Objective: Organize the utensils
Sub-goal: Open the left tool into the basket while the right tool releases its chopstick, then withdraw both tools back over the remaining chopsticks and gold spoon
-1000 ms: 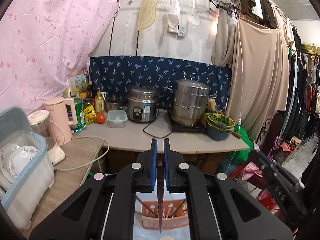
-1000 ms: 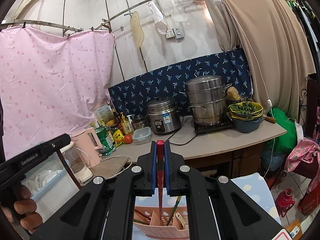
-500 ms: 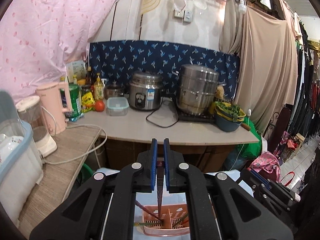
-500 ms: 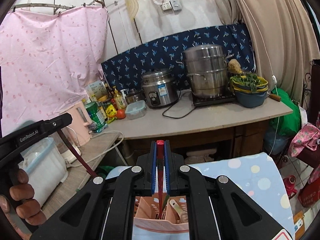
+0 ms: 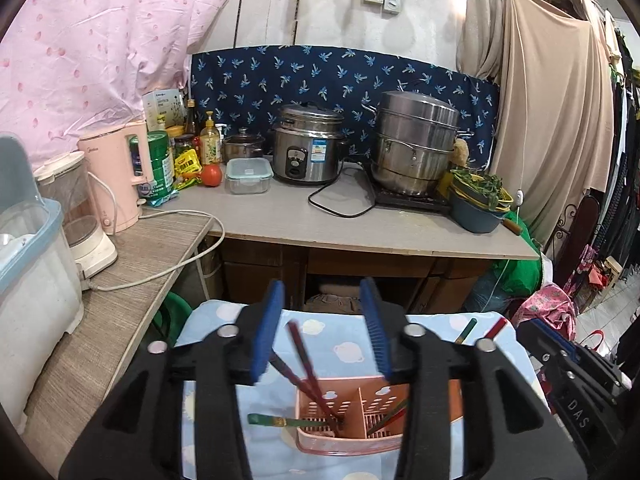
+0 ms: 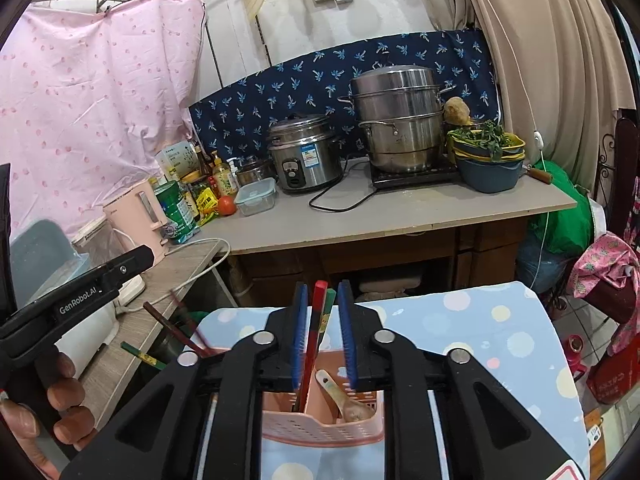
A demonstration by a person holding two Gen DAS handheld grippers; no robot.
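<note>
1. The left gripper (image 5: 323, 330) hangs above the pink utensil holder (image 5: 360, 420) with its blue pads spread wide and nothing between them. The dark red chopsticks (image 5: 308, 364) beneath it look blurred, so my guess is they are loose. They lean far to the left out of the holder's left compartment, and could tip over the rim onto the blue dotted cloth (image 5: 340, 344).

2. The right gripper (image 6: 323, 334) stands over the same holder (image 6: 320, 420), its jaws part-way open. A red chopstick (image 6: 314, 332) and a green one (image 6: 329, 300) rise between the pads, but I see a gap on each side, so I judge the hold released or barely touching. If the gripper lifts away at an angle, a pad could drag a stick back out.

3. A green-handled utensil (image 5: 266, 421) pokes out sideways through the holder's left wall, near the bottom. It is not standing properly and could catch the gripper or slide out.

4. A wooden spoon (image 6: 340, 394) lies slanted in the right compartment. More sticks dropped there could wedge against it.

5. The holder is light plastic on cloth, and 2 grippers crowd it. A knock from either could tip it and spill everything.
</note>
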